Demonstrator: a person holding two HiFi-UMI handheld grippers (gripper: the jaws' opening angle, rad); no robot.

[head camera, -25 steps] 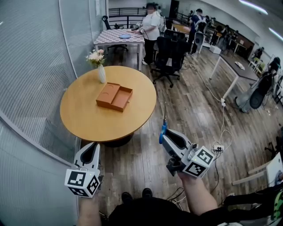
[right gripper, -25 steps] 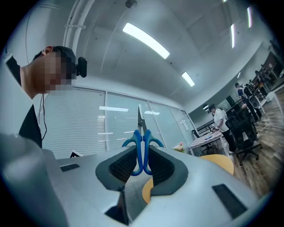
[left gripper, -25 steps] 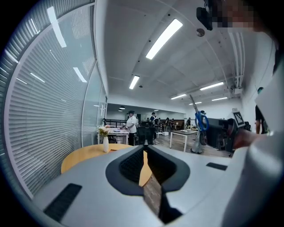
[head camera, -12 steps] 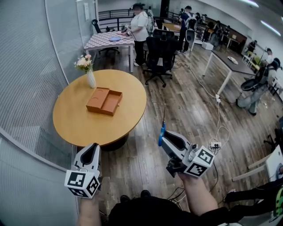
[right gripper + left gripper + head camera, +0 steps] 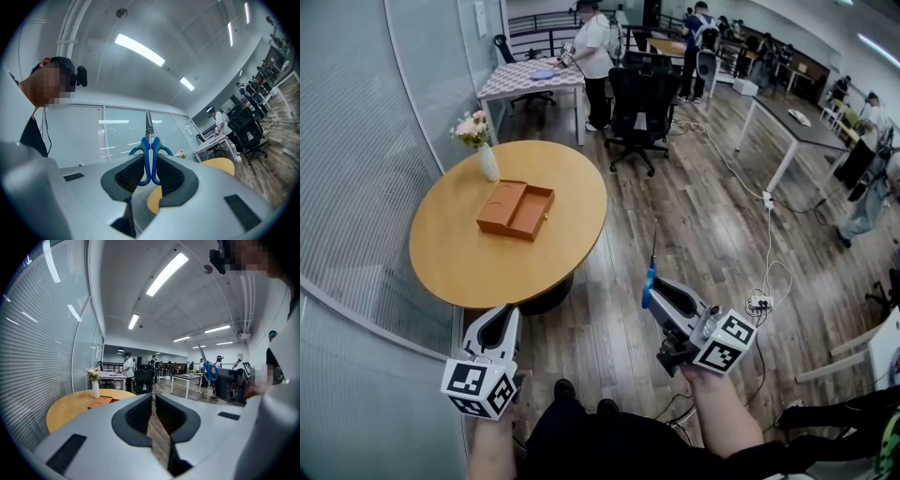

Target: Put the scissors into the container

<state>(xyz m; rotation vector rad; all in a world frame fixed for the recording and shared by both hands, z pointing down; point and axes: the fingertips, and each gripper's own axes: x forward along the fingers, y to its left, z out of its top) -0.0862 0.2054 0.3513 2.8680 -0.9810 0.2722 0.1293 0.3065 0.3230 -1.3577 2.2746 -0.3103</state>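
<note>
The scissors (image 5: 649, 274), with blue handles and the blades pointing up, are held by my right gripper (image 5: 651, 292), which is shut on the handles over the wooden floor, to the right of the table. In the right gripper view the handles (image 5: 150, 158) sit squeezed between the pads. The orange container (image 5: 516, 209), a flat tray with compartments, lies on the round wooden table (image 5: 469, 267) ahead and to the left. My left gripper (image 5: 507, 317) is shut and holds nothing, low by the table's near edge. From the left gripper view I see the container (image 5: 100, 402) and the scissors (image 5: 209, 370).
A white vase with flowers (image 5: 482, 148) stands at the table's far left, beside a glass wall with blinds (image 5: 356, 187). Black office chairs (image 5: 637, 103), desks and several people fill the room beyond. Cables and a power strip (image 5: 759, 302) lie on the floor to the right.
The view has shifted, so the table and container sit a little further left. My right gripper still holds the scissors; both grippers keep nearly the same places.
</note>
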